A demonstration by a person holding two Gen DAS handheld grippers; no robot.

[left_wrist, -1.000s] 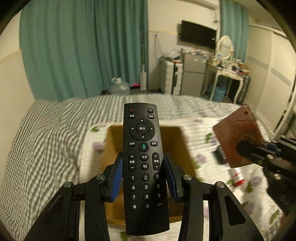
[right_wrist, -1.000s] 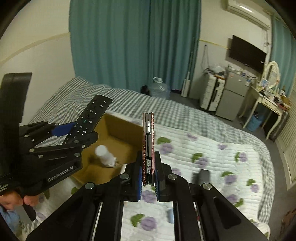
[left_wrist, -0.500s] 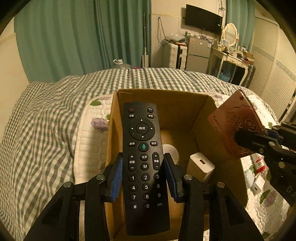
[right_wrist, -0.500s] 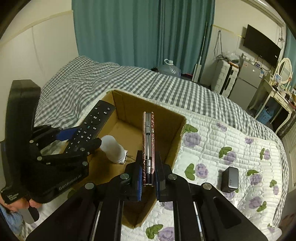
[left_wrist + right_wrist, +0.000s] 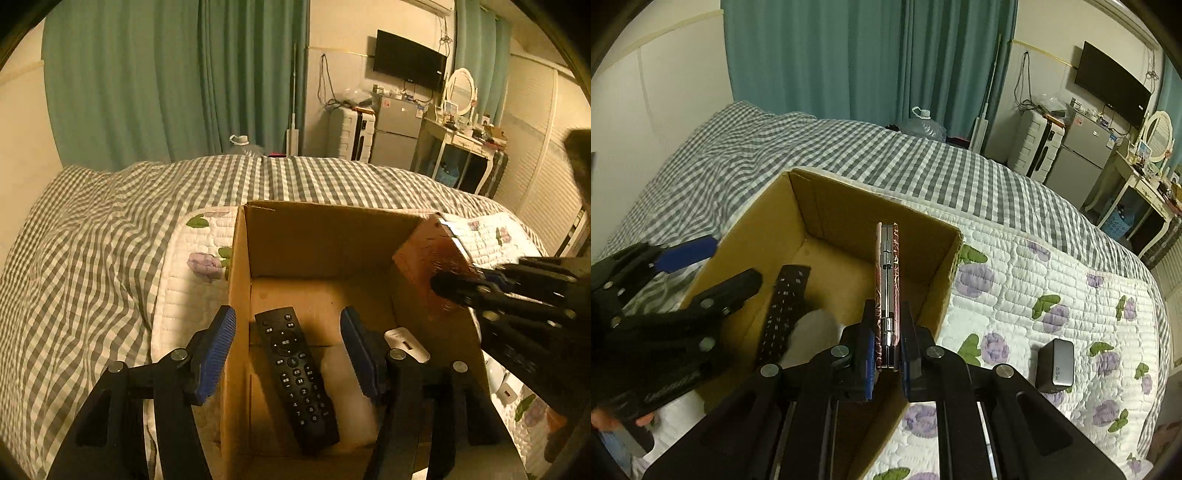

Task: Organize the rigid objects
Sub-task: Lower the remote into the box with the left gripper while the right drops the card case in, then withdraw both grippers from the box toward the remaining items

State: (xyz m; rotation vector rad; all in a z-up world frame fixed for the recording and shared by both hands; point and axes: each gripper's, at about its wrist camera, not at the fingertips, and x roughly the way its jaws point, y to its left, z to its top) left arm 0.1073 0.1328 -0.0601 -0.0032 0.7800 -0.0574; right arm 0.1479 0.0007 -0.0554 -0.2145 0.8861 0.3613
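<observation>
An open cardboard box (image 5: 317, 236) sits on the bed. A black remote control (image 5: 295, 376) lies loose inside it, also seen in the right wrist view (image 5: 783, 314). My left gripper (image 5: 288, 354) is open above the box, its blue pads wide apart on either side of the remote. My right gripper (image 5: 886, 350) is shut on a thin pink patterned case (image 5: 886, 288), held upright on edge over the box's right side; it shows reddish-brown in the left wrist view (image 5: 432, 269). A white bottle (image 5: 812, 328) and a white charger (image 5: 406, 343) lie in the box.
A dark grey power adapter (image 5: 1054, 365) lies on the floral quilt (image 5: 1034, 295) right of the box. Small white items (image 5: 506, 391) lie on the quilt by the box's right wall. The checked bedspread (image 5: 92, 258) spreads to the left. Furniture stands beyond the bed.
My left gripper opened and let the remote drop into the box. My right gripper moved the pink case lower and closer over the box's right side.
</observation>
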